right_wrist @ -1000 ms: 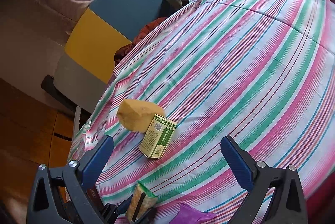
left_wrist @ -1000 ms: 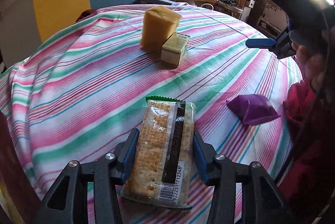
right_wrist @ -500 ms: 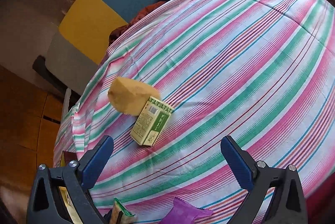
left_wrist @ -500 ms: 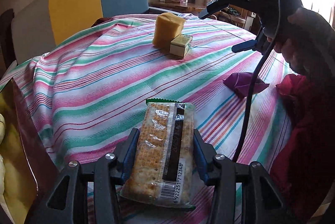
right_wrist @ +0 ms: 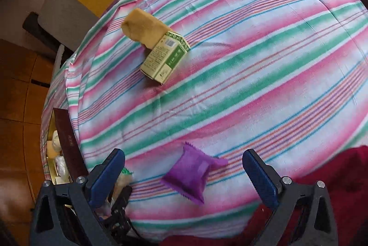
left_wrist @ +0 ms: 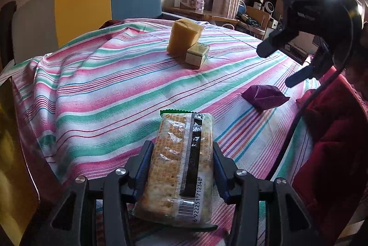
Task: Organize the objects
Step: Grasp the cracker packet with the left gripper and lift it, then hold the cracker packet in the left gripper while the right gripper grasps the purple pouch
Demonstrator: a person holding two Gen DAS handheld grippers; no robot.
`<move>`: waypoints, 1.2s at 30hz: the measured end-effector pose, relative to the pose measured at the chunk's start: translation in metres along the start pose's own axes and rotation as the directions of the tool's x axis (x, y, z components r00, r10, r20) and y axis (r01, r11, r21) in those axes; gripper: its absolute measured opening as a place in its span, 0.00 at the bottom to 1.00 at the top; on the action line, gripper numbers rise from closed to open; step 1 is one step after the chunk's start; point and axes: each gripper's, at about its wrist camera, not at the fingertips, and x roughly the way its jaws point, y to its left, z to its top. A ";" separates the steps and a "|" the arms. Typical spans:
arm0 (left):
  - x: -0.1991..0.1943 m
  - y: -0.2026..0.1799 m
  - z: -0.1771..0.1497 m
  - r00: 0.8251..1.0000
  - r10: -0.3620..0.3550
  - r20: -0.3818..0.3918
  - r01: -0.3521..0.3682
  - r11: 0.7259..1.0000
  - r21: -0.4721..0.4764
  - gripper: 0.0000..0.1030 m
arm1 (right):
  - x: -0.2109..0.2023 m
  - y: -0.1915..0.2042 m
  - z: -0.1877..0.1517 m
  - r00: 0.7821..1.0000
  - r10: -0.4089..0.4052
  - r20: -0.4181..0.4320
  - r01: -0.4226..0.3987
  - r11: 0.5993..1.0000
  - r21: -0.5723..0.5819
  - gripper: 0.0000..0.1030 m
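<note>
Nearest to the left wrist camera, a cracker packet (left_wrist: 181,165) is held clamped between the pads of the left gripper (left_wrist: 181,167), above the near edge of the striped tablecloth (left_wrist: 103,89). A little further, the right gripper (right_wrist: 184,173) is held wide and empty over a purple sachet (right_wrist: 192,174) that is not yet picked. Further away, a yellow sponge (right_wrist: 141,28) and a green box (right_wrist: 165,58) lie touching, not yet sorted. Much bare cloth is left between them for moving; a box beside the left edge (right_wrist: 65,144) is judged the likely destination.
</note>
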 end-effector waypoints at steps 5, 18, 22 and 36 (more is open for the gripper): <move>-0.002 0.002 -0.002 1.000 -0.010 0.007 0.011 1.000 -0.011 0.48 | 0.012 0.002 -0.015 0.997 0.002 -0.071 -0.001 1.000 0.011 0.99; -0.003 0.002 -0.004 1.000 -0.011 0.019 0.011 1.000 -0.015 0.48 | 0.051 0.040 -0.011 0.979 -0.204 0.011 0.197 0.923 -0.330 0.41; -0.003 0.003 -0.004 1.000 -0.010 0.020 0.011 1.000 -0.015 0.48 | 0.053 0.038 -0.011 0.992 -0.125 -0.028 0.109 0.939 -0.326 0.57; -0.003 0.005 -0.004 0.999 -0.024 0.022 0.025 0.999 -0.032 0.48 | 0.036 0.035 -0.016 0.960 -0.276 -0.041 0.242 0.896 -0.373 0.73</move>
